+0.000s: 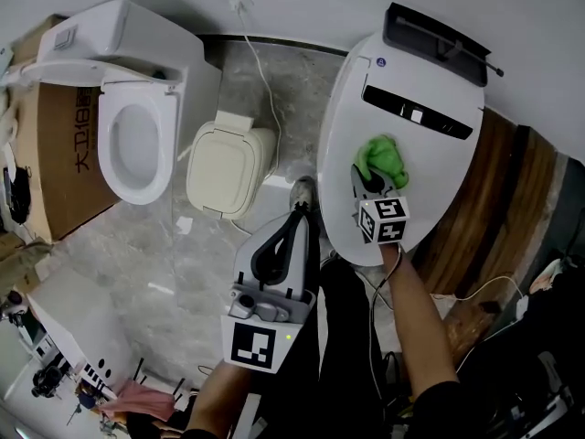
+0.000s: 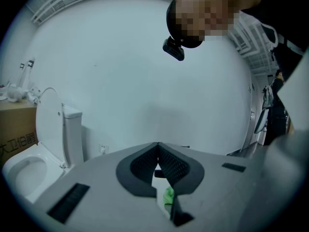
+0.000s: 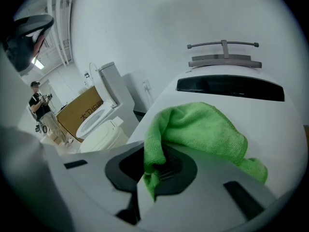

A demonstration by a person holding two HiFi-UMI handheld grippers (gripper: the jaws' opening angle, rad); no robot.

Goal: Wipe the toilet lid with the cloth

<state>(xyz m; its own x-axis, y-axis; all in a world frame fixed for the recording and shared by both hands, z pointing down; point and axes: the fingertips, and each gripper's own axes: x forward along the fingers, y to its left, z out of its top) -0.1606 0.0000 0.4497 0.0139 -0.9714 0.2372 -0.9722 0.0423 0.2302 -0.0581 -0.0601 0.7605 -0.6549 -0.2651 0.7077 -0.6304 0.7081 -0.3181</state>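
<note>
Right claw (image 1: pixel 373 183): head view, clamped on the cloth (image 1: pixel 384 156), pressing it to the toilet lid (image 1: pixel 352 99), set for wiping.
Left claw (image 2: pixel 157 151): own view, jaws together, empty (parked aside, I reckon).
Cloth, right gripper view: bunched between the jaws, lying on the lid.

A staged test room or showroom-type space was shown, not a lived-in bathroom. Several toilets were set close together on one marble-look floor (image 1: pixel 183 263): a white toilet (image 1: pixel 137 144) with its cover raised, a small beige toilet (image 1: pixel 227 167) just beside it, and a large white toilet lid (image 1: pixel 366 135) to the right. A printed cardboard box (image 1: pixel 50 144) was stood against the white toilet. A cable (image 1: pixel 271 103) was run loose down from a wall socket (image 1: pixel 240 5). A wooden board (image 1: pixel 498 199) was laid beside the large lid. Plain white walls were seen all round. A second person (image 3: pixel 37 104) was caught standing well off in an open area in the right gripper view.
</note>
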